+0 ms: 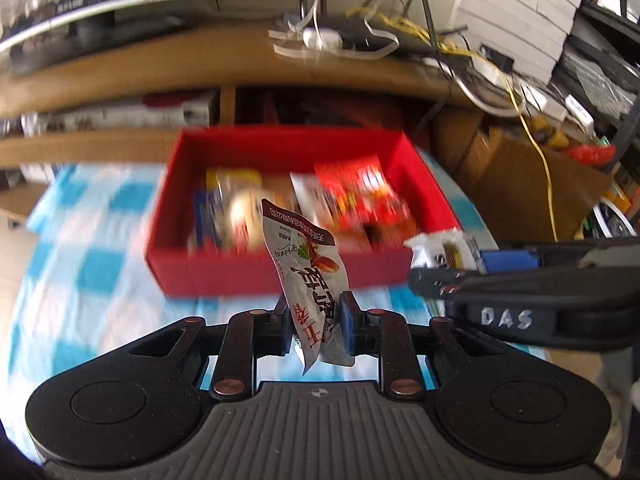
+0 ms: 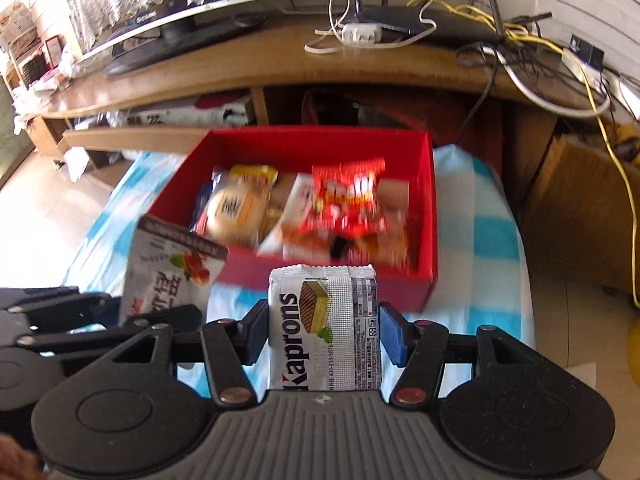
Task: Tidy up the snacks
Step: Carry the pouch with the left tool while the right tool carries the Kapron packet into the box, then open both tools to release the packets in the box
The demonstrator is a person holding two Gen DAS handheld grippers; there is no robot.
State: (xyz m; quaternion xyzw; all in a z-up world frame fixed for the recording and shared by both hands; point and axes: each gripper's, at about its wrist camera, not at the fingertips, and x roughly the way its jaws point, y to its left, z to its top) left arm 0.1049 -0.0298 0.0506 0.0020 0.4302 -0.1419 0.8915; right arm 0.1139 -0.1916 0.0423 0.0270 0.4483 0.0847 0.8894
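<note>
The red box [image 2: 426, 216] already contains several snack packs. The left gripper [image 1: 316, 320] clamps a white pouch [image 1: 310, 264] and the right gripper [image 2: 324, 332] clamps a wafer pack [image 2: 324, 328], both just short of the box's near wall; these two remain to be placed.

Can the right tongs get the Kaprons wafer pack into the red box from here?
Probably yes. The right tongs hold the Kaprons wafer pack just short of the red box's near wall, nothing between; the left tongs with their white pouch sit off to the side.

Home: cluttered desk [image 2: 280, 64], monitor [image 2: 192, 12]
</note>
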